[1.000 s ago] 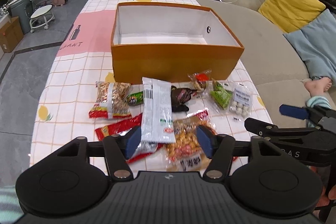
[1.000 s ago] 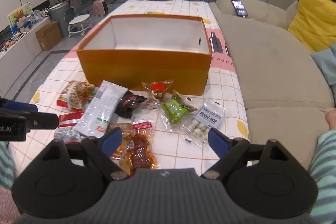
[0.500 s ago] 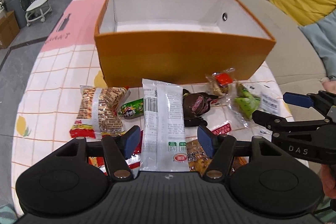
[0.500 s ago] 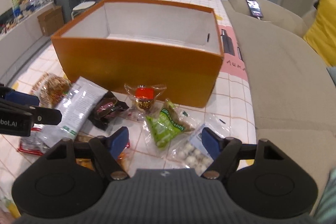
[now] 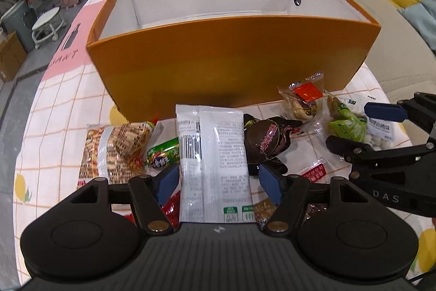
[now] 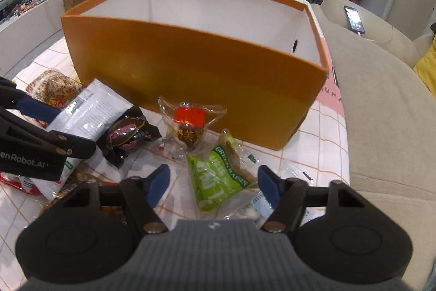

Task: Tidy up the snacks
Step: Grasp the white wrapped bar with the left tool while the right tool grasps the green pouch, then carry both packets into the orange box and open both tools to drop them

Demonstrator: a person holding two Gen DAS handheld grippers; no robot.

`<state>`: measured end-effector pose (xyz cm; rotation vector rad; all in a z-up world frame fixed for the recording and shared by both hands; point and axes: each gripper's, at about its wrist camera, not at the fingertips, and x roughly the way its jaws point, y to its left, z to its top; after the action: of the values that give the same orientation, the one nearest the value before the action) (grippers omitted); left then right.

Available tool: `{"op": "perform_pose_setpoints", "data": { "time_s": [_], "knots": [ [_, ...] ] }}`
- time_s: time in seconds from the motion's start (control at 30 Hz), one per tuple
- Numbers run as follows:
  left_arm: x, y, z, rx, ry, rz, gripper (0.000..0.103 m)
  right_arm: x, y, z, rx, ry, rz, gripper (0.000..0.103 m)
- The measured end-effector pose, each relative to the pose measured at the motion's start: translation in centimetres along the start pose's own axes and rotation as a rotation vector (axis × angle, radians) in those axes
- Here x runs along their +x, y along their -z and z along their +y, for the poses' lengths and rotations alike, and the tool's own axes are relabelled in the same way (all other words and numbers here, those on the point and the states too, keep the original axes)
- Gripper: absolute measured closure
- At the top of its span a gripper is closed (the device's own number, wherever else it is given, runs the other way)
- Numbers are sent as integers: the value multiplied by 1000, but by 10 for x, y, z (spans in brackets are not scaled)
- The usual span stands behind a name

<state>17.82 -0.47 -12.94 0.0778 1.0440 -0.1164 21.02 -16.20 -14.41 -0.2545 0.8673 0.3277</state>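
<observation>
An orange box (image 5: 231, 64) with a white, empty inside stands on the checked tablecloth, with snack packets strewn in front of it. My left gripper (image 5: 219, 183) hangs low over a long white packet (image 5: 212, 154). Its jaws are opening, and the packet lies between the blue pads without touching them. My right gripper (image 6: 213, 184) straddles a green raisin packet (image 6: 218, 176) while its jaws are closing, the pads still clear of it. A dark brown packet (image 5: 268, 138) and a clear red-labelled packet (image 6: 189, 124) lie between the two.
A peanut bag (image 5: 114, 143) and a small green sausage (image 5: 163, 154) lie left of the white packet. A packet of white balls (image 5: 381, 132) sits at the right by the table edge. A beige sofa (image 6: 381, 105) with a phone (image 6: 354, 19) runs along the right.
Both grippers have come down and forward toward the snacks, so the box looms larger. The right jaws have narrowed around the green packet, and the left jaws have widened slightly.
</observation>
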Motion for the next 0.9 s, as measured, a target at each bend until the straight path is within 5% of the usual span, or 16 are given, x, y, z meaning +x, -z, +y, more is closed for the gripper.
{"op": "perform_pose_setpoints", "data": {
  "time_s": [0.3,0.7,0.9],
  "knots": [
    [8,1,-8,50,-51,4,43,3,5,8,-63,44,-3,46],
    [-4,8,-12,46,-72,-33,48,-3,10,14,-76,51,-22,69],
    [-33,10,-8,14,-46,-91,48,-16,11,19,-57,49,-38,71]
  ]
}}
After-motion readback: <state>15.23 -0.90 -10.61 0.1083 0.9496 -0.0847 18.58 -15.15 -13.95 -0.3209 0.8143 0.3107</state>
